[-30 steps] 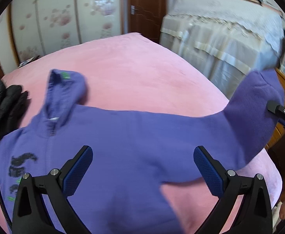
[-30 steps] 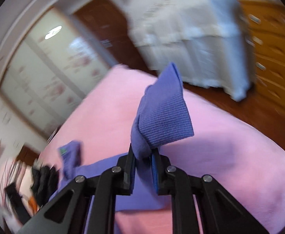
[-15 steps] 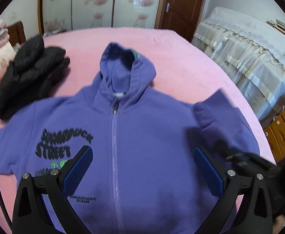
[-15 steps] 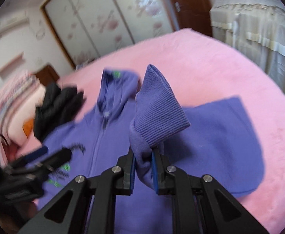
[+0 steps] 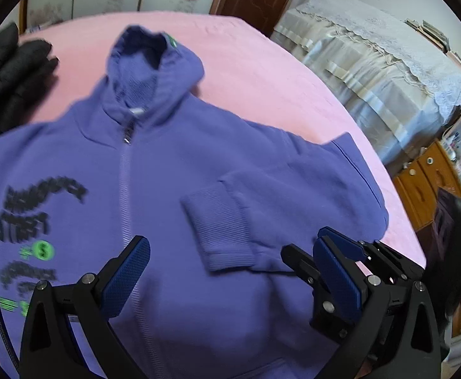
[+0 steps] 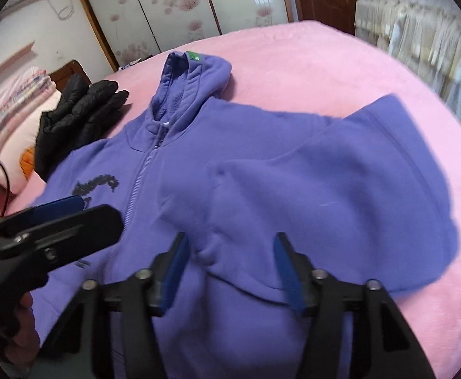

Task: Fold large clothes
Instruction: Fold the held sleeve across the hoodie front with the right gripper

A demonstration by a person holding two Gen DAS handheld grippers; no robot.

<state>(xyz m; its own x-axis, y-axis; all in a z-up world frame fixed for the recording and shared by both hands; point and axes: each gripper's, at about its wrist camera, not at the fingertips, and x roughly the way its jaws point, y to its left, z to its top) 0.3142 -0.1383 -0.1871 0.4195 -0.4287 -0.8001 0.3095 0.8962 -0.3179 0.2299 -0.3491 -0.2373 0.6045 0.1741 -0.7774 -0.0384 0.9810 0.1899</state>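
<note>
hanging wide apart, the right claw (image 6: 230, 265) holds nothing, and the left claw (image 5: 230, 271) is spread wide and bare too. just past them the purple hoodie (image 5: 173, 170) lies flat on the pink bed (image 6: 325, 57), with 1 sleeve (image 5: 293, 195) folded over its chest. the loose cuff (image 5: 221, 227) could slide back off if a claw bumps it.

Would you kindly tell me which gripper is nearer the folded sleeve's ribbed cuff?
Right. The right gripper hovers open directly over the ribbed cuff; the left gripper sits open nearby, over the hoodie's front.
</note>
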